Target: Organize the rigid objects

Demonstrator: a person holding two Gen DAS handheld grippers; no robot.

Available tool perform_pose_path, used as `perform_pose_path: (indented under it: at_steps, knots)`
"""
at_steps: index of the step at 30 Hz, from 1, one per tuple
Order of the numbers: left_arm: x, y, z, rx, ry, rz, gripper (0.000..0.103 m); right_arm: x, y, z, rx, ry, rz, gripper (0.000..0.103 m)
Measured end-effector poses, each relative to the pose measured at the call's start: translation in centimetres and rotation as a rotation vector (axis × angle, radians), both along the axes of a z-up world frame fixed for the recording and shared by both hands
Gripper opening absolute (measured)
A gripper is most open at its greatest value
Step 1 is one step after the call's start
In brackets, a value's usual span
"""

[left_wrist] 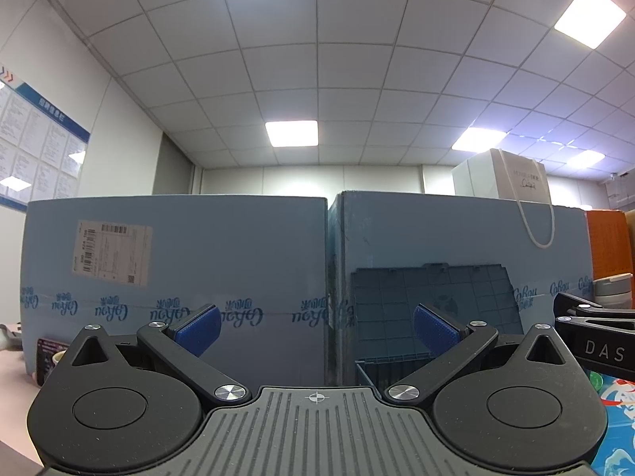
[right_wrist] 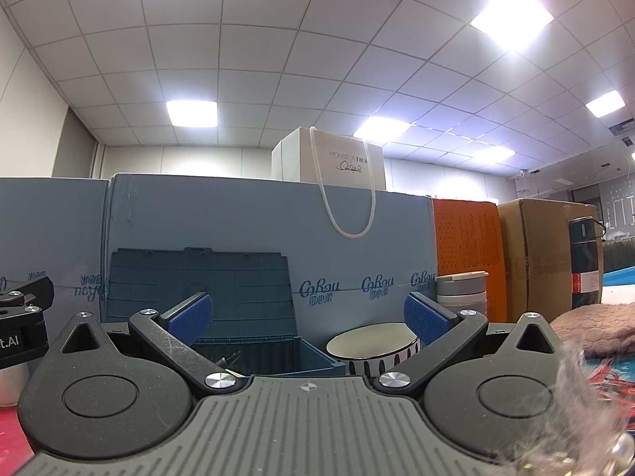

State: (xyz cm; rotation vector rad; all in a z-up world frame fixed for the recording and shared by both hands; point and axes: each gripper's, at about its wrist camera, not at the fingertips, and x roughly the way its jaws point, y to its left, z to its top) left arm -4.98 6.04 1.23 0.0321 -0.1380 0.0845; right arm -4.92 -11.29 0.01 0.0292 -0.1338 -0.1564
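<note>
A dark blue plastic storage box (right_wrist: 254, 353) stands open, its ribbed lid (right_wrist: 202, 285) leaning back against the blue cartons. Right of it sits a cream bowl with black dashes (right_wrist: 371, 347). My right gripper (right_wrist: 307, 319) is open and low, just in front of the box and bowl, holding nothing. In the left wrist view the same box (left_wrist: 393, 369) and lid (left_wrist: 432, 297) lie ahead to the right. My left gripper (left_wrist: 315, 329) is open and empty, facing the seam between the cartons. The right gripper's body (left_wrist: 595, 333) shows at that view's right edge.
Two tall blue cartons (left_wrist: 178, 269) wall off the back, with a white paper bag (right_wrist: 341, 162) on top. An orange box (right_wrist: 466, 254), a brown carton (right_wrist: 543, 258), a stacked grey-white container (right_wrist: 462, 291), a dark flask (right_wrist: 583, 265) and a pink towel (right_wrist: 595, 327) stand at the right.
</note>
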Motion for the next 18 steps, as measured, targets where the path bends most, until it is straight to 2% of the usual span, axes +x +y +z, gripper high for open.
perform_pose_path:
  at_steps: [18]
  knots:
    - [0.07,-0.03,0.02,-0.004,0.001,0.000,0.103,0.19,-0.23,0.05,0.003,0.013,0.013,0.103]
